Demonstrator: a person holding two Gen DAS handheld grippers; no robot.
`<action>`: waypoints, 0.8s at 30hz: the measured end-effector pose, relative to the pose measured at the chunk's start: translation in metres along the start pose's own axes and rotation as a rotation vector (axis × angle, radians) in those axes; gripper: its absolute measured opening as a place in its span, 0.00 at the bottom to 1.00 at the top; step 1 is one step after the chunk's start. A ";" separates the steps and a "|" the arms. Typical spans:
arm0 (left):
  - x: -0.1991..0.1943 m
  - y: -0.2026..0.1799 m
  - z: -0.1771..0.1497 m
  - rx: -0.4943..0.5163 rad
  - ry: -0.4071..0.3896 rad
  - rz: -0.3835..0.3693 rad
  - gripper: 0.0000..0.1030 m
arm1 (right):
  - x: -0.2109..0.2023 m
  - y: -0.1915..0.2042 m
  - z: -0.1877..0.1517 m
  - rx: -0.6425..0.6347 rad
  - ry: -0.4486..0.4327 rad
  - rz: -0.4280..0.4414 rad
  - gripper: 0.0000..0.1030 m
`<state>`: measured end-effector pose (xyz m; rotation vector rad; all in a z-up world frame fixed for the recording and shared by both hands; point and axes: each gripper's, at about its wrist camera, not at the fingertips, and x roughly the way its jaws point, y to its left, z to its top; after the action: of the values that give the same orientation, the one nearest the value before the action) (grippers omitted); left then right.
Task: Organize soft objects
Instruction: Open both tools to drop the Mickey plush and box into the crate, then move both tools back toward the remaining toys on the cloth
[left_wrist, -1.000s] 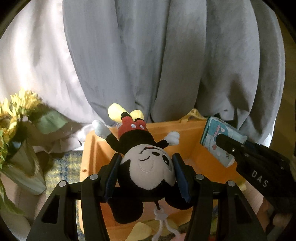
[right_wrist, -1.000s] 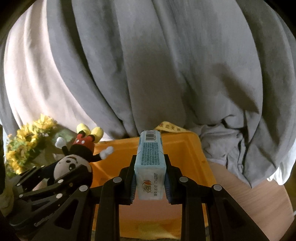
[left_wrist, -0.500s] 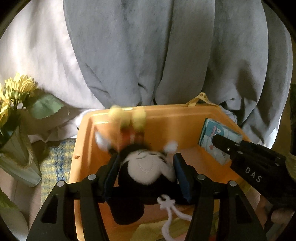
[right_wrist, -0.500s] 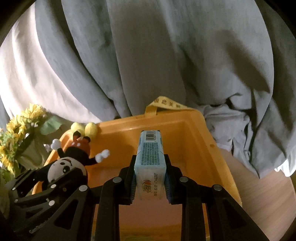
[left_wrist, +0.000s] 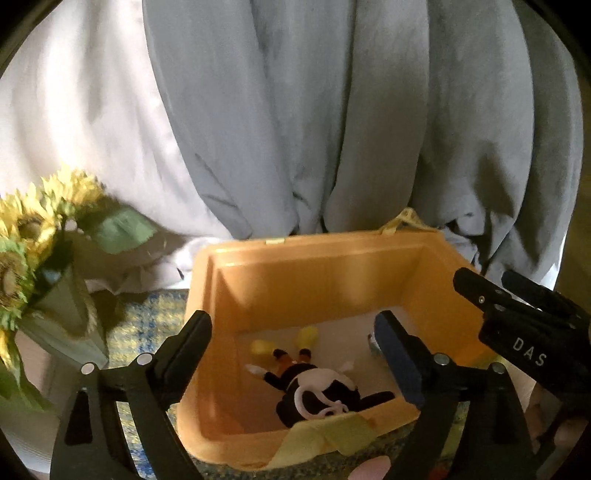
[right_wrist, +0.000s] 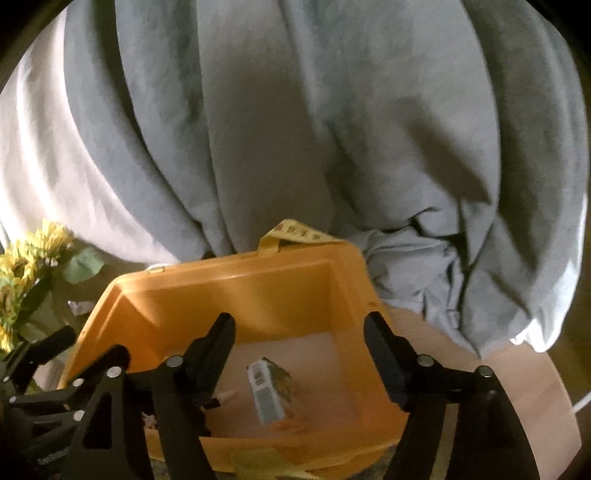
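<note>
An orange bin (left_wrist: 317, 258) (right_wrist: 236, 288) stands below both grippers. A black, white and red mouse plush (left_wrist: 314, 384) lies face down on the bin floor. A pale blue tissue pack (right_wrist: 269, 391) lies on the bin floor to the plush's right. My left gripper (left_wrist: 295, 354) is open and empty above the plush. My right gripper (right_wrist: 299, 350) is open and empty above the tissue pack; it also shows at the right of the left wrist view (left_wrist: 517, 314).
Grey and white curtains (left_wrist: 332, 110) hang behind the bin. Yellow sunflowers in a pale vase (left_wrist: 33, 258) stand to the left. A yellow-blue checked cloth (left_wrist: 147, 325) lies under the bin. Wooden tabletop (right_wrist: 517, 387) shows at the right. Yellow cloth (left_wrist: 332, 432) drapes over the bin's near rim.
Both grippers have opened. The plush dropped from the left gripper and the tissue pack from the right gripper; both now lie on the bin floor.
</note>
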<state>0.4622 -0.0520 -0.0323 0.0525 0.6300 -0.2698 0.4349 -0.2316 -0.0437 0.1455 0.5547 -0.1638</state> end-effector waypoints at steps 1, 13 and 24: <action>-0.005 0.000 0.001 0.001 -0.009 -0.002 0.88 | -0.006 -0.001 0.001 0.002 -0.009 -0.007 0.75; -0.076 -0.019 -0.002 0.037 -0.120 -0.062 0.90 | -0.088 -0.005 0.003 -0.034 -0.154 -0.075 0.81; -0.120 -0.046 -0.026 0.107 -0.146 -0.149 0.91 | -0.158 -0.027 -0.023 0.011 -0.215 -0.179 0.82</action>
<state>0.3423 -0.0654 0.0190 0.0876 0.4744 -0.4477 0.2852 -0.2358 0.0189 0.0873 0.3524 -0.3519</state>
